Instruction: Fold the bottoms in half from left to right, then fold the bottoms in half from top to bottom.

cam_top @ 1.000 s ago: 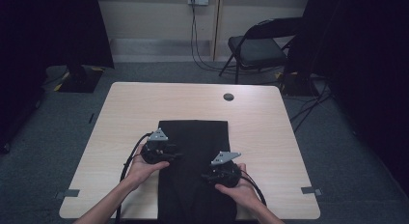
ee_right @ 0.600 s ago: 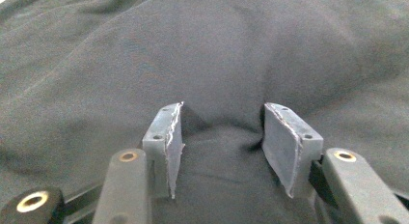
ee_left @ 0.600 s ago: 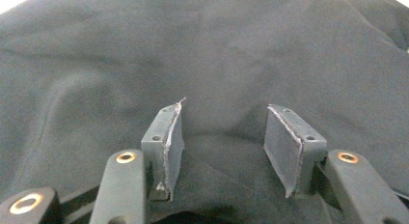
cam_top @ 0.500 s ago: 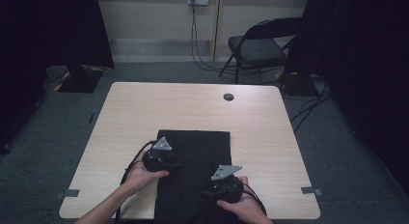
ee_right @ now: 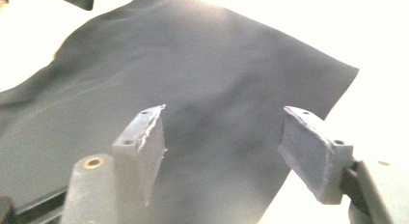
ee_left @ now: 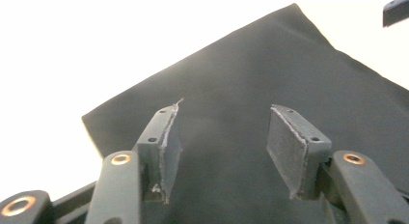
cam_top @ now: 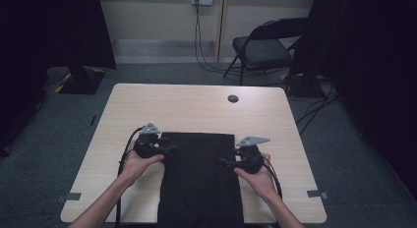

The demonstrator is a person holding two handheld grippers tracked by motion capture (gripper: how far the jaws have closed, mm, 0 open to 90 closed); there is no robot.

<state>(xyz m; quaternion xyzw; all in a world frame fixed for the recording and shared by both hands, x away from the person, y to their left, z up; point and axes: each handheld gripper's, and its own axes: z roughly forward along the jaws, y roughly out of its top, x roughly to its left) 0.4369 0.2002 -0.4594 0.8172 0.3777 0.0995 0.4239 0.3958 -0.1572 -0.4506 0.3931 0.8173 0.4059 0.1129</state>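
A black cloth (cam_top: 199, 179) lies flat on the near half of the light wooden table (cam_top: 196, 110) and hangs over its front edge. My left gripper (cam_top: 172, 148) sits at the cloth's left edge and points right; my right gripper (cam_top: 223, 161) sits at its right edge and points left. Both are open, their jaws have just been opening, and nothing is between them. In the left gripper view, the left gripper (ee_left: 224, 109) hovers over the cloth (ee_left: 270, 64) near its far corner. In the right gripper view, the right gripper (ee_right: 223, 112) stands above the cloth (ee_right: 193, 55).
A dark round cable hole (cam_top: 233, 98) sits near the table's far edge. Behind the table stand a black folding chair (cam_top: 265, 46) and a dark stand base (cam_top: 81, 80), with cables on the carpet. The far half of the tabletop is bare wood.
The cloth's far edge now lies nearer the person, and its top looks wider than a second ago. Both hands have moved apart to the cloth's side edges, and both grippers' jaws stand wider.
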